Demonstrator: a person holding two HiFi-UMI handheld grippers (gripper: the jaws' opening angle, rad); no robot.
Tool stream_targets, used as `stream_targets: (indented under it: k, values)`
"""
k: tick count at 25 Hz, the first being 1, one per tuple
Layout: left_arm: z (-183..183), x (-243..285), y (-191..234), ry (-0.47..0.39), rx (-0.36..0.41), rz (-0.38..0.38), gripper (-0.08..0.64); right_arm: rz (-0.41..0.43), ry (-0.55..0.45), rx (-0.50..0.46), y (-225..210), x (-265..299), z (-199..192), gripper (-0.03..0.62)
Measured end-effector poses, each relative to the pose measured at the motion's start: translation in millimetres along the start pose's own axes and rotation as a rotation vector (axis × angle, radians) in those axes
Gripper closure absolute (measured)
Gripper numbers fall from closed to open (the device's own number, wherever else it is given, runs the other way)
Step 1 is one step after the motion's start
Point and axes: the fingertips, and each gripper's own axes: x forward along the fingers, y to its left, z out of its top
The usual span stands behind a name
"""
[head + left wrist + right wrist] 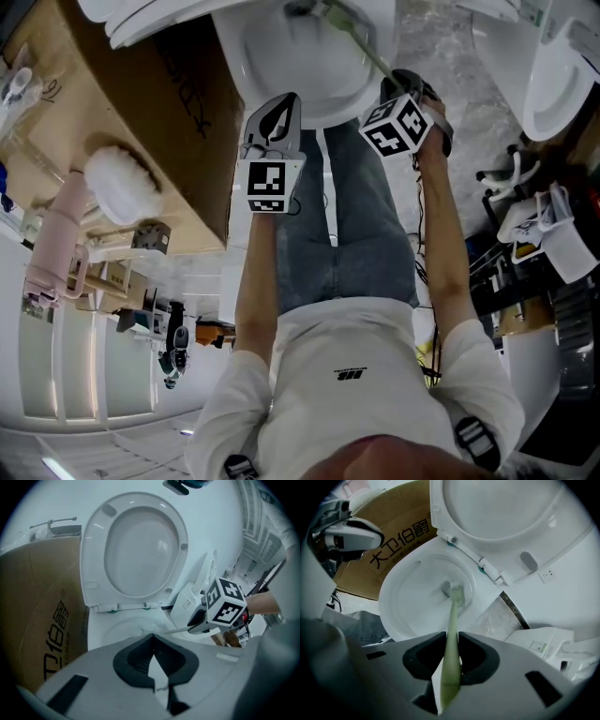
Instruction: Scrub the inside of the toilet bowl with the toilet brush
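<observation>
Green-handled toilet brush [453, 616], clamped in the right hand-held gripper [451, 641], is reaching mid-frame into the toilet bowl [405, 606], scrubbing seemingly underway, left hand-held gripper [153, 641] idling, jaws together.

Toilet brush [452, 620] is pale green, toilet bowl [393, 597] white.

The toilet bowl [405, 606] and its raised lid [140, 550] are smooth, glossy white, the bowl looking like glazed ceramic. The toilet brush [452, 632] has a pale green, matt plastic handle, and the right gripper [451, 644] is matt grey plastic with dark pads. The cardboard box [42, 611] is dull brown, and the jeans [361, 216] are blue denim.
</observation>
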Motion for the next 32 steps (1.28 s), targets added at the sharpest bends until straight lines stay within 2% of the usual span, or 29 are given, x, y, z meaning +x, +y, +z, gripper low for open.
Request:
stream_targets:
  k: [10, 16, 23, 27, 32]
  values:
    - [3, 3, 4, 0.0, -0.012, 0.002, 0.551, 0.102, -0.036, 0.207, -17, -18, 24, 0.517]
    - [4, 2, 7, -0.005, -0.018, 0.003, 0.551, 0.09, -0.055, 0.297, -27, -28, 46, 0.517]
    - [5, -2, 15, -0.017, -0.026, 0.008, 0.551, 0.104, -0.071, 0.404, -16, -29, 56, 0.517]
    - [2, -6, 17, -0.018, -0.031, 0.009, 0.551, 0.106, -0.071, 0.433, -15, -32, 65, 0.517]
    - [1, -11, 17, -0.023, -0.034, 0.01, 0.551, 0.094, -0.083, 0.418, -12, -38, 78, 0.517]
